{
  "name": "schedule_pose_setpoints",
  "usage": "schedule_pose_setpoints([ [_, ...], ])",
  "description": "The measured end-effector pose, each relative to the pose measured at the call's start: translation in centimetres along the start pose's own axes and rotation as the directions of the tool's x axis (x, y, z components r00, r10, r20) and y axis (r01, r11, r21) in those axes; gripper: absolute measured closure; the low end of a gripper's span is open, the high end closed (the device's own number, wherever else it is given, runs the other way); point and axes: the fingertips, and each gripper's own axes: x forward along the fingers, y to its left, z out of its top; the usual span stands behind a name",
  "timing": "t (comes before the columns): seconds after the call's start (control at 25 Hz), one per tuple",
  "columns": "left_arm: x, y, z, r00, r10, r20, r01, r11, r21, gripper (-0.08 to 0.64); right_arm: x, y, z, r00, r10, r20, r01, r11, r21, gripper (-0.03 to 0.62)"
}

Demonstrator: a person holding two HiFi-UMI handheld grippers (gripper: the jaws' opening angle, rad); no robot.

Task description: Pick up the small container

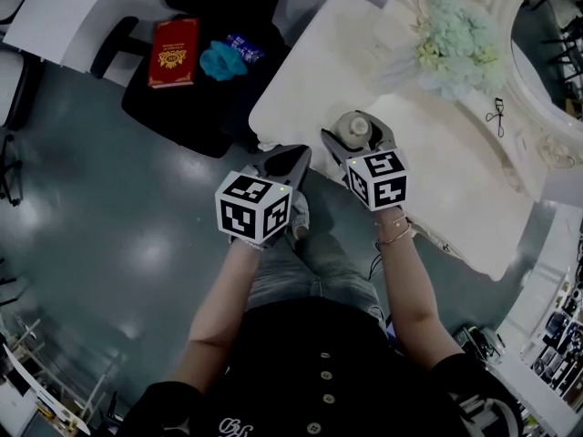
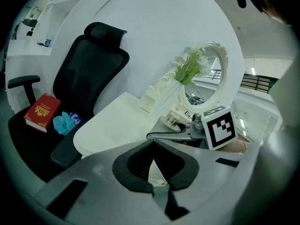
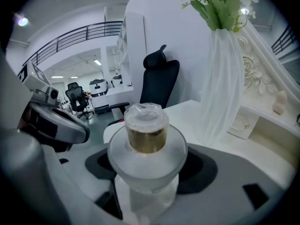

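Gripped now: the small frosted round container with gold-banded cap (image 3: 146,135) is being clamped by the right gripper (image 1: 358,135) near the white desk's (image 1: 437,180) front-left corner, likely for an upright lift. The left gripper (image 1: 299,155), pinched together and empty, is being held clear off the edge.

A red book (image 1: 173,53) is lying on the seat of a black chair (image 2: 89,64), with a teal cloth (image 1: 221,61) and a blue packet (image 1: 244,48) sitting just beside it. On the white table (image 1: 310,89), pale flowers (image 1: 455,30) are standing in a white vase (image 3: 224,93) and leaning against an ornate mirror (image 1: 528,89).
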Motion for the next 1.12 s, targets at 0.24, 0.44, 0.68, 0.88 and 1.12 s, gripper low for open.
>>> schedule_pose_setpoints([
  [0.24,-1.4,-0.3,2.1,0.999,0.018,0.04,-0.019,1.0,0.02,0.549,-1.0,1.5,2.8,0.997,0.047,0.066,-0.047,0.999,-0.004,0.255],
  [0.44,-2.7,-0.4,4.0,0.997,0.032,0.076,-0.035,0.998,0.043,0.549,-2.3,2.8,5.7,0.991,0.067,0.119,-0.063,0.997,-0.032,0.253],
  [0.68,-4.4,-0.6,6.4,0.991,0.048,0.123,-0.057,0.995,0.077,0.549,-4.1,4.1,9.3,0.975,0.091,0.201,-0.09,0.996,-0.016,0.254],
  [0.88,-5.8,-1.0,8.3,0.987,0.048,0.156,-0.067,0.991,0.117,0.549,-5.6,5.8,12.0,0.959,0.113,0.26,-0.101,0.993,-0.063,0.253],
  [1.12,-7.7,-1.9,10.4,0.977,0.049,0.208,-0.082,0.985,0.155,0.549,-7.7,6.8,15.6,0.934,0.134,0.331,-0.107,0.989,-0.099,0.253],
])
